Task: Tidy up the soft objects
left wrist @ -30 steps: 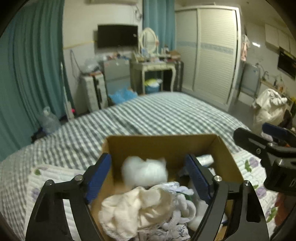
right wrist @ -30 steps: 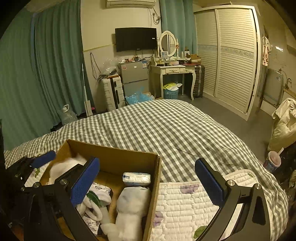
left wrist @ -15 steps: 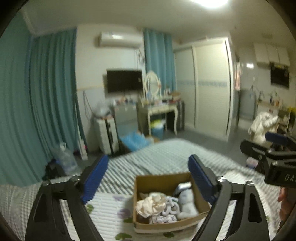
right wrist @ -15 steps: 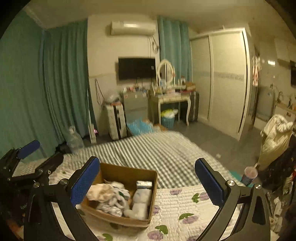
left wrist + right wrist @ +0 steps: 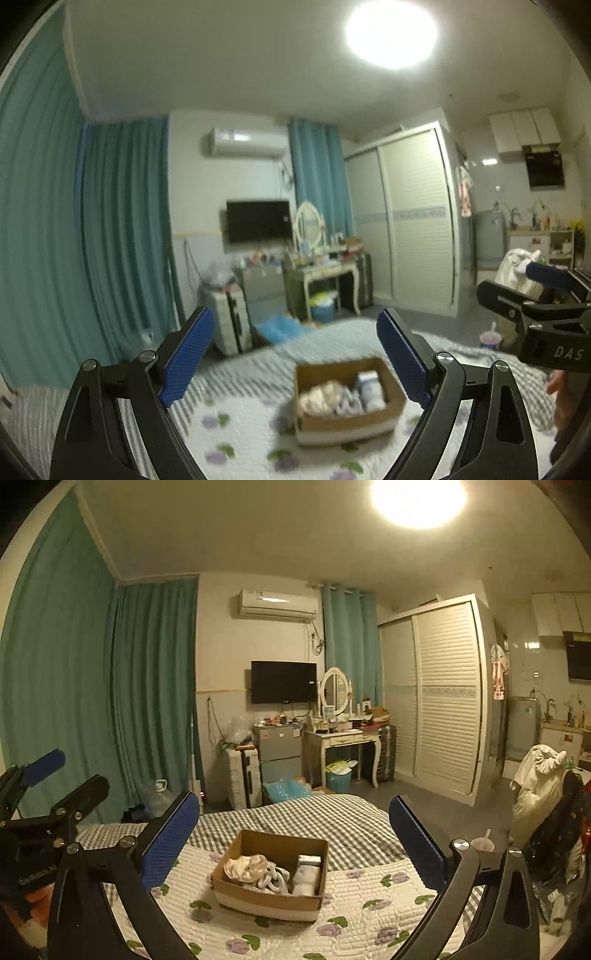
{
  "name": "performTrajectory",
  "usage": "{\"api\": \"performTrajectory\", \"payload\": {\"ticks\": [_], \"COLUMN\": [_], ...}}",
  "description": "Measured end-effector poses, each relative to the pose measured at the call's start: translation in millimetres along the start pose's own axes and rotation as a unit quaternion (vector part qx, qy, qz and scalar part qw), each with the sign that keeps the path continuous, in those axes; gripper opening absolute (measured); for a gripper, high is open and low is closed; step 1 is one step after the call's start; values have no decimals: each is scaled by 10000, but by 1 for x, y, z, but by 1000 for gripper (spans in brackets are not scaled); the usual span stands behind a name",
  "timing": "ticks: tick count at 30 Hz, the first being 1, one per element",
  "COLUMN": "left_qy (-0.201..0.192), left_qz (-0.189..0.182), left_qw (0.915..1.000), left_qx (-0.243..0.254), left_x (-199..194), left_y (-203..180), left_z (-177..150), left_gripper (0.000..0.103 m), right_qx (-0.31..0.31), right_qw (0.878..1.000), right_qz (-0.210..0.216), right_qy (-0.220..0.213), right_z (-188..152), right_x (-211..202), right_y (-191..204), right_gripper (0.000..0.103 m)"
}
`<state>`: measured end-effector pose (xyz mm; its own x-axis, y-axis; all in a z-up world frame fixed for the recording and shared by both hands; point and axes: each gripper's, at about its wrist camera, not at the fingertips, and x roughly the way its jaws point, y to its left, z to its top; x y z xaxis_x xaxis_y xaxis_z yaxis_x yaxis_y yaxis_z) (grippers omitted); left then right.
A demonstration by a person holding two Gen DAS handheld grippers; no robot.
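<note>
A cardboard box [image 5: 272, 901] sits on the floral quilt [image 5: 354, 926] on the bed. It holds several soft things: a cream cloth [image 5: 243, 866], a white knotted piece [image 5: 273, 878] and a white plush [image 5: 306, 878]. The box also shows, blurred, in the left wrist view [image 5: 347, 424]. My left gripper [image 5: 295, 358] is open and empty, well back from and above the box. My right gripper [image 5: 291, 834] is open and empty, also well back from it. Each gripper shows at the edge of the other's view.
A grey checked blanket [image 5: 295, 819] covers the far half of the bed. Beyond it stand a dressing table [image 5: 343, 738], a small fridge [image 5: 279, 753], suitcases [image 5: 243, 775] and a wardrobe [image 5: 436, 701]. A chair with clothes [image 5: 543, 786] is at the right.
Both grippers have pulled far back and up from the box, which was right under the left jaws a second ago. Both stayed open and empty.
</note>
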<state>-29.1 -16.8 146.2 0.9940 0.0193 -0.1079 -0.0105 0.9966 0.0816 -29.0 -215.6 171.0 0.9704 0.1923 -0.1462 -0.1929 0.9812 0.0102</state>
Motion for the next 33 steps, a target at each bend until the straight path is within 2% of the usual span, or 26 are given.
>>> {"api": "performTrajectory", "payload": {"ticks": [2,6,10,13,18,33], "left_qy": [201,471,704,952,1087,1073], "left_qz": [-180,-222,49,85,94,15], "left_qw": [9996,9979,9967,9947,9937,9937], "left_qx": [-119,-376,-391,-375,-246,-331], "left_x": [8,28,56,69,70,58], "left_y": [4,8,10,7,3,9], "left_z": [-17,-55,-94,-113,-120,-126], "left_gripper": [91,91,91,91,91,91], "right_qx": [-51,-166,33,124,316,356], "right_qw": [10000,9998,9978,9947,9933,9937], "right_qz": [-3,-23,126,105,-4,-43], "right_qy": [-31,93,653,1011,1108,1062], "right_z": [-19,-62,-109,-127,-134,-131], "right_x": [0,15,44,62,73,70], "right_y": [4,10,12,9,0,-4], "right_gripper": [103,103,103,103,103,103]}}
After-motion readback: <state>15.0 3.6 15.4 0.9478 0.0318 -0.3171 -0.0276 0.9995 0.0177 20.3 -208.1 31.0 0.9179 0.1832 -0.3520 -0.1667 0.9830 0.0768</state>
